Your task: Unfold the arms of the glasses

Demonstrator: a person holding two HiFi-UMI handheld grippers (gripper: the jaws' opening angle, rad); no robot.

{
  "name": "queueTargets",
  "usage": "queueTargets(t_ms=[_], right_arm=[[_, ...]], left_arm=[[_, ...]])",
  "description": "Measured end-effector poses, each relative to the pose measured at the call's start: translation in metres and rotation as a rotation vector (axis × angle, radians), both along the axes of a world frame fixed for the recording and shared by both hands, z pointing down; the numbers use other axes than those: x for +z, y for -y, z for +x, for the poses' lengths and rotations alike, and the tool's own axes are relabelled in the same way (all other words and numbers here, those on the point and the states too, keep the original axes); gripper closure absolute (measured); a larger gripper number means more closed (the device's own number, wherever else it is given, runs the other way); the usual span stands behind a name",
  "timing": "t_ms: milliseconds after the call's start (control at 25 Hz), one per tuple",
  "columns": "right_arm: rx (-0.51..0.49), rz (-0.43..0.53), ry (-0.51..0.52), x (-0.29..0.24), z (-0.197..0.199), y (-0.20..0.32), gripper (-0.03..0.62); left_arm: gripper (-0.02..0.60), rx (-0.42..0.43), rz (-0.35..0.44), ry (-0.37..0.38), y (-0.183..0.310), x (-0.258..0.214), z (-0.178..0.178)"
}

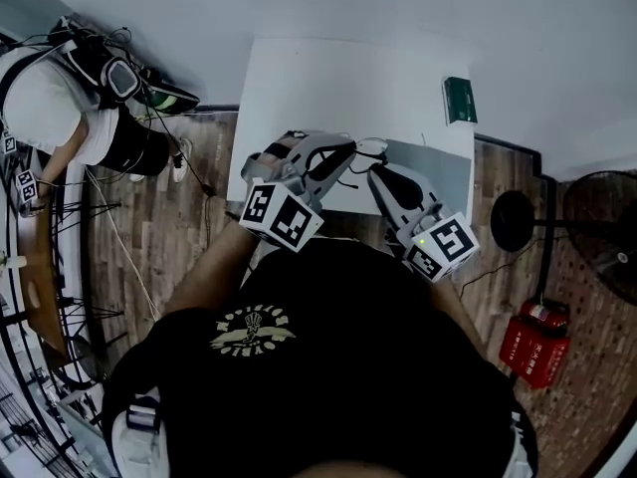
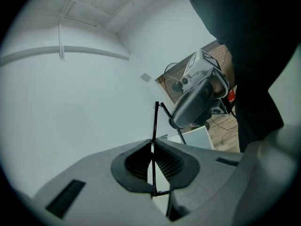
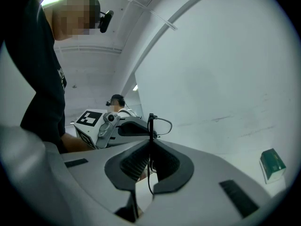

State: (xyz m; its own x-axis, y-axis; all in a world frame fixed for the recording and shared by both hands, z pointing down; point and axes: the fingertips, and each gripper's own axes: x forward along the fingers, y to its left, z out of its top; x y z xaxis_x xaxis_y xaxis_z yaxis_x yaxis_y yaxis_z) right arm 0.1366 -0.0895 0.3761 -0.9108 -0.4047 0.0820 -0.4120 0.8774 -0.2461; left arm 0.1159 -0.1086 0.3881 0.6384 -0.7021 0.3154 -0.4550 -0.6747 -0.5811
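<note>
The glasses [image 1: 369,148] are thin, black and wire-framed, held in the air between both grippers above the white table [image 1: 328,78]. My left gripper [image 1: 347,151] comes in from the left. In its own view the left gripper [image 2: 153,142] is shut on a thin black bar of the glasses [image 2: 155,119], which sticks up past the pads. My right gripper [image 1: 377,173] faces it from the right. Seen in the right gripper view, this gripper [image 3: 150,144] is shut on another thin part of the glasses [image 3: 151,124], with a wire loop beyond. The two grippers almost touch.
A green box [image 1: 459,100] lies at the table's far right, also seen as the box [image 3: 273,164]. A grey sheet [image 1: 446,170] lies at the table's near edge. A floor fan [image 1: 602,237] and a red canister [image 1: 532,342] stand right; another person [image 1: 45,108] is at left.
</note>
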Motion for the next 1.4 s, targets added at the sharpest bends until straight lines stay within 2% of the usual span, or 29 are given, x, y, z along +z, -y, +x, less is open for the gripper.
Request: queueTargets(t_ms=[320, 520, 960, 1160, 1400], right_arm=[[-0.027, -0.014, -0.015, 0.003, 0.009, -0.018, 0.576], [-0.003, -0.039, -0.044, 0.008, 0.020, -0.032, 0.576], [-0.003, -0.037, -0.009, 0.012, 0.031, -0.043, 0.576], [-0.003, -0.069, -0.016, 0.024, 0.022, -0.038, 0.576], [0.022, -0.099, -0.023, 0.029, 0.000, -0.016, 0.576]], left_arm=[[0.558, -0.024, -0.005, 0.032, -0.018, 0.001, -0.001], [0.558, -0.020, -0.006, 0.060, -0.033, 0.006, 0.005], [0.558, -0.034, -0.038, 0.127, -0.044, 0.011, 0.003], [0.558, -0.047, -0.071, 0.158, -0.038, 0.021, -0.011], [0.558, -0.036, -0.051, 0.214, -0.013, 0.035, -0.042]])
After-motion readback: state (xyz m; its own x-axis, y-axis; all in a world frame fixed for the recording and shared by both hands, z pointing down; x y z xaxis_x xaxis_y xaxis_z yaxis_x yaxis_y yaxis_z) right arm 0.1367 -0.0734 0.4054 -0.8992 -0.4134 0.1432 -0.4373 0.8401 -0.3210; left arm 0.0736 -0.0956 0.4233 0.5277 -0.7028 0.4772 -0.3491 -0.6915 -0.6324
